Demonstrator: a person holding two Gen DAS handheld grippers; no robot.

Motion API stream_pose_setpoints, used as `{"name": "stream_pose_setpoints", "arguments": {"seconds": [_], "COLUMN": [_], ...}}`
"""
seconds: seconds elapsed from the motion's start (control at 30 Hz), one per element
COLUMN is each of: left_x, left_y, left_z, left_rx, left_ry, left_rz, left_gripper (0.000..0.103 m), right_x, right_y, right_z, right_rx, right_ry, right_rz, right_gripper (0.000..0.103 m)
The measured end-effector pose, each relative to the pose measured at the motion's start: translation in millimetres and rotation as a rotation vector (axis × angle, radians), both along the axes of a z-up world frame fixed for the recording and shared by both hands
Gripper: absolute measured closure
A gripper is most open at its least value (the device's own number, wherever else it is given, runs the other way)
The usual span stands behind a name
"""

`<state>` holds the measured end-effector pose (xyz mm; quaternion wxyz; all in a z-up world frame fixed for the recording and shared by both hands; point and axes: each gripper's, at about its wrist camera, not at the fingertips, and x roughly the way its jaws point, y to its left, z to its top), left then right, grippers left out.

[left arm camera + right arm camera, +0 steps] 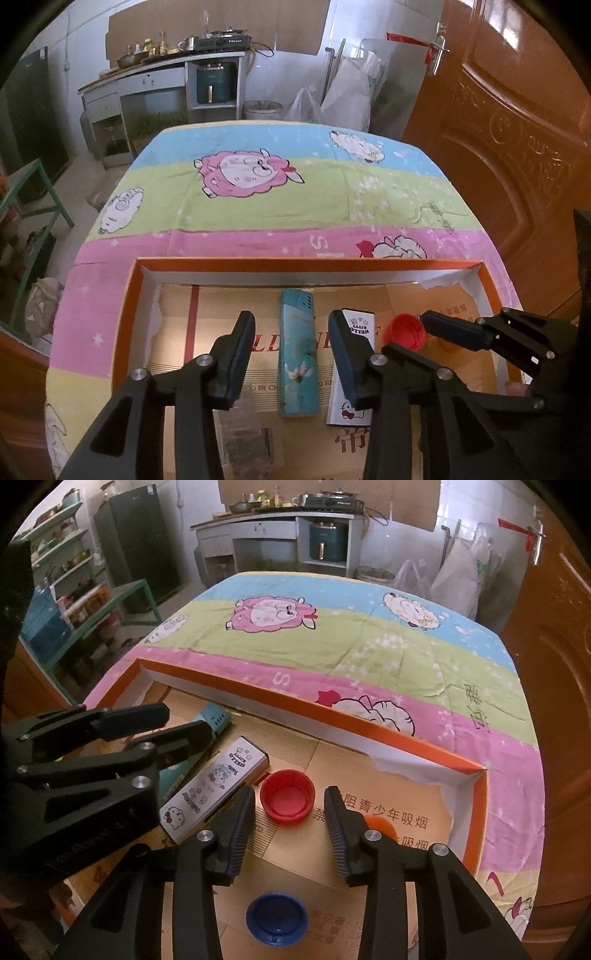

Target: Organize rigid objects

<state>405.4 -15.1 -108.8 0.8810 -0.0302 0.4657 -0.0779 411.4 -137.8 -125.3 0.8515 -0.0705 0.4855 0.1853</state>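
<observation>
An orange-rimmed shallow box (310,263) lined with cardboard lies on the table. In it lie a teal lighter (298,350), a white Hello Kitty lighter (351,369), a red bottle cap (406,330), a blue cap (277,917) and an orange cap (382,825), partly hidden by a finger. My left gripper (291,325) is open, its fingers either side of the teal lighter. My right gripper (290,801) is open, its fingers either side of the red cap (287,800). The Hello Kitty lighter (214,788) lies just left of the right gripper.
The table wears a striped cartoon-sheep cloth (280,199). A brown wooden door (517,147) stands close on the right. A counter with a stove (192,55), bags and a bucket are beyond the table's far end. Shelves (74,590) stand at the left.
</observation>
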Motion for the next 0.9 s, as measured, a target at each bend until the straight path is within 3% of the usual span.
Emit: {"name": "stream_pose_setpoints", "arguments": {"seconds": [0.2,0.63,0.77,0.9], "left_x": [-5.2,-22.1,-30.3,-41.5], "left_y": [3.6,6.4,7.8,9.7], "left_z": [7.6,21.1,25.5,28.2], "left_rx": [0.001,-0.004,-0.003,-0.008], "left_ry": [-0.022,-0.041,-0.05,-0.052], "left_rz": [0.004,0.005,0.004,0.004], "left_gripper": [0.062,0.062,0.062,0.058], "right_x": [-5.3,-22.1,-31.4,-43.7], "right_y": [-0.4,-7.4,-12.5,-17.8], "right_z": [5.0,16.9,21.5,27.3], "right_rx": [-0.001,0.013,0.022,0.049], "right_ry": [-0.013,-0.023,-0.033,-0.046], "right_rz": [-0.01,-0.039,-0.056,-0.072], "right_gripper": [0.057,0.056,0.041,0.041]}}
